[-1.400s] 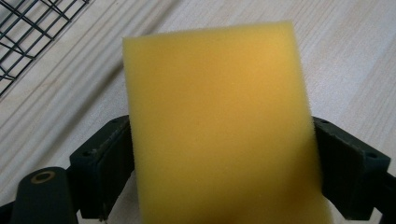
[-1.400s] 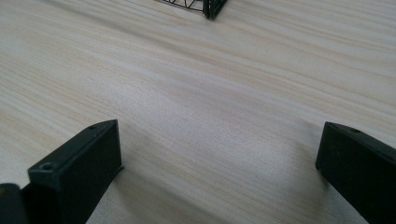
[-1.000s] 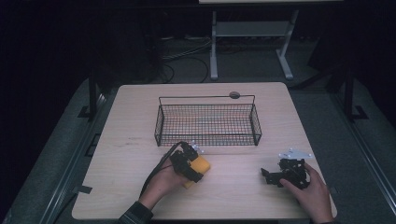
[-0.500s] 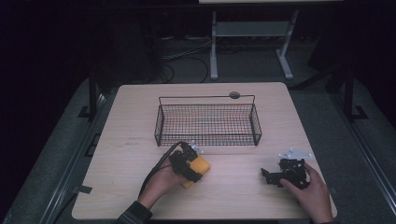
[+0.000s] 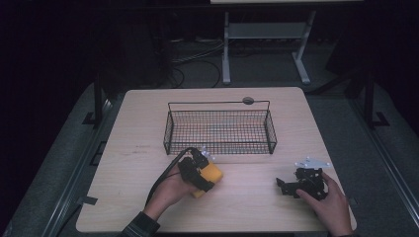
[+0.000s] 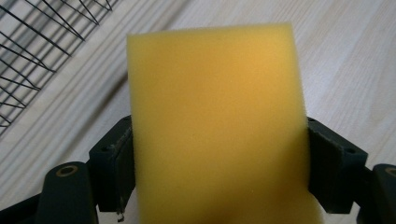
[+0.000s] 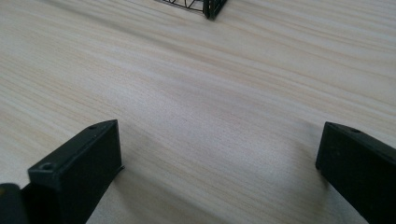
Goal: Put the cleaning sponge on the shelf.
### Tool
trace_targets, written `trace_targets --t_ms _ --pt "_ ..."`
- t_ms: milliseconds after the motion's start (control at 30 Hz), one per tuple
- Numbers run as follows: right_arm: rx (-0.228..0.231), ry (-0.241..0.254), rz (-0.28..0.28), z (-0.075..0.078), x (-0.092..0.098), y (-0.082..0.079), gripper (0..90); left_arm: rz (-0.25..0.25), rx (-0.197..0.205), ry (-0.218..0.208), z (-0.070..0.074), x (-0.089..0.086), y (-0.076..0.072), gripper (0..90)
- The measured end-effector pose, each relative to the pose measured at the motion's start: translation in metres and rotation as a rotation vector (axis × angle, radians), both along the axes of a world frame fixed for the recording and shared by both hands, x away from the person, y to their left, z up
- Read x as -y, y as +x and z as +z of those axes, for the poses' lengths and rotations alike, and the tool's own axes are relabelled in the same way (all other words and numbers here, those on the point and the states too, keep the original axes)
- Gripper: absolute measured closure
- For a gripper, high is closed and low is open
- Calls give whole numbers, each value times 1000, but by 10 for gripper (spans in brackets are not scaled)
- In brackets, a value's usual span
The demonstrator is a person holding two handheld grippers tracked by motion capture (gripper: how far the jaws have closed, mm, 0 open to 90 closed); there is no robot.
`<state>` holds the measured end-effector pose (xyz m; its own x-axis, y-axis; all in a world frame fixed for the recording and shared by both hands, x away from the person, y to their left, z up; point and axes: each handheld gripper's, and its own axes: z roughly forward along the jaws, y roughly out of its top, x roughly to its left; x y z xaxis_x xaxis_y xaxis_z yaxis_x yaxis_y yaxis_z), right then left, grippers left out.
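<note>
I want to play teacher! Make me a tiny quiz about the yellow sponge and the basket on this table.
1. True or false: the yellow sponge lies inside the wire basket.
2. Which hand-held gripper is shut on the sponge: A left, B right?
3. Fill in: the right hand-held gripper's jaws are ____ over bare table.

Key:
1. False; it is outside, near the basket's front wall.
2. A.
3. Open.

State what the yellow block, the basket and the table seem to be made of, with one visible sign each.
Block: likely foam sponge; matt, fuzzy-edged surface.
Basket: black wire, probably coated metal; thin open mesh.
Table: pale wood or wood-look laminate; grain lines, smooth finish.
</note>
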<state>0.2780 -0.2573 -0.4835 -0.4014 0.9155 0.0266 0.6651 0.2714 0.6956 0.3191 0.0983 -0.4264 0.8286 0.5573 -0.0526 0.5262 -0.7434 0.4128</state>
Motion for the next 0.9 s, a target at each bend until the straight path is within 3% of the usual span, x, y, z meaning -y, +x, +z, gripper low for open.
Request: trace_targets --t_ms 900 --pt "-2 2 0 0 0 0 0 -5 26 -41 38 -4 13 219"
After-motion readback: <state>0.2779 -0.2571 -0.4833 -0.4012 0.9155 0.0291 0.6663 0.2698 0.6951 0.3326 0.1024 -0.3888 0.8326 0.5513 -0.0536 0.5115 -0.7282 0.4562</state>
